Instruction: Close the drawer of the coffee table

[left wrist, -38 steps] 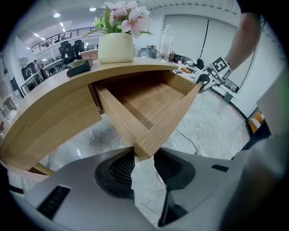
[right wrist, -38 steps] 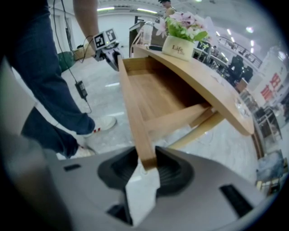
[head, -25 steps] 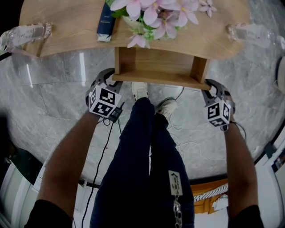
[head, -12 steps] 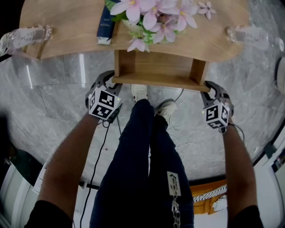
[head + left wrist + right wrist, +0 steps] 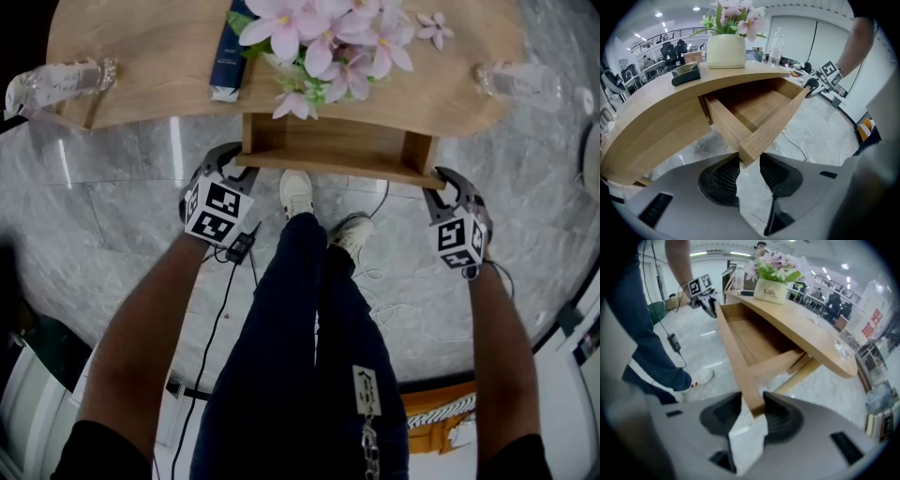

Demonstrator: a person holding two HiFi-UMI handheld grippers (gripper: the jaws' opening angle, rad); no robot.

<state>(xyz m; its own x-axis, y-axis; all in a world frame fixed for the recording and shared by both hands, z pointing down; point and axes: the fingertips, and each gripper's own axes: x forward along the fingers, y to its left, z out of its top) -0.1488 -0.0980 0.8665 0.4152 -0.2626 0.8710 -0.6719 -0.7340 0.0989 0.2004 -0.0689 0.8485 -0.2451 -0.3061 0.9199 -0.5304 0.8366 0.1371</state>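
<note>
The wooden coffee table [image 5: 141, 75] has its drawer [image 5: 328, 142] pulled out toward me. My left gripper [image 5: 234, 172] sits at the left end of the drawer front [image 5: 773, 124]. In the left gripper view that corner fills the gap between the left gripper's [image 5: 750, 164] pads. My right gripper [image 5: 439, 183] sits at the right end. There the drawer front [image 5: 740, 366] runs between the right gripper's [image 5: 753, 411] pads, whose jaws are opening. The drawer's inside is bare wood.
A white pot of pink flowers [image 5: 319, 42], a dark blue box [image 5: 225, 47] and two clear bottles [image 5: 56, 80] [image 5: 520, 75] are on the tabletop. My legs and shoes [image 5: 295, 192] stand right in front of the drawer. A black cable [image 5: 225, 309] trails over the marble floor.
A little less of the drawer shows in front of the tabletop edge. Both grippers stay at the drawer front's corners, hardly shifted.
</note>
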